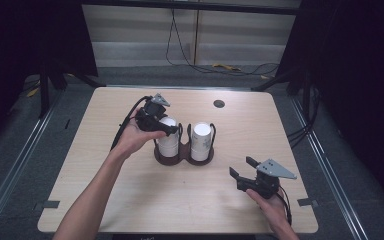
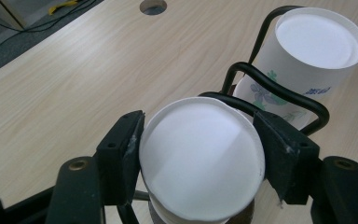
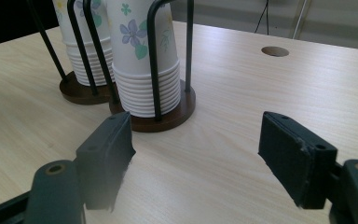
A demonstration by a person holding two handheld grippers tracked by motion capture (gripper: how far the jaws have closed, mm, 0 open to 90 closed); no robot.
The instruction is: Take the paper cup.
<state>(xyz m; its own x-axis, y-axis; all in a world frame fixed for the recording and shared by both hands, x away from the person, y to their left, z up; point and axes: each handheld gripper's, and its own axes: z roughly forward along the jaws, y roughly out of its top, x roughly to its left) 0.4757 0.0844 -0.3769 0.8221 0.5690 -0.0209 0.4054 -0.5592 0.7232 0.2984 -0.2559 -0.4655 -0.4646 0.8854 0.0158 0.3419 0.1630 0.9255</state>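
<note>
Wooden surface (image 1: 130, 200), double cup holder (image 1: 184, 156) near centre: dark round bases, black wire loops. Two stacks of white upside-down paper cups, floral print on the sides.

Left gripper (image 1: 166, 127) is at the left stack (image 1: 168, 140). In its own view the fingers (image 2: 121, 154) sit either side of the top cup (image 2: 201, 157), touching or nearly touching its rim; can't tell if there's real clamp force. Right stack (image 1: 201, 140) sits just beside, untouched.

Right gripper (image 1: 243, 168) is near the front right of the surface, well apart from the holder, held low by the right hand (image 1: 269, 206). Fingers (image 3: 106, 154) spread wide, nothing between them. Its view looks across at both stacks.

Cable hole (image 1: 219, 104) in the surface behind the holder.
</note>
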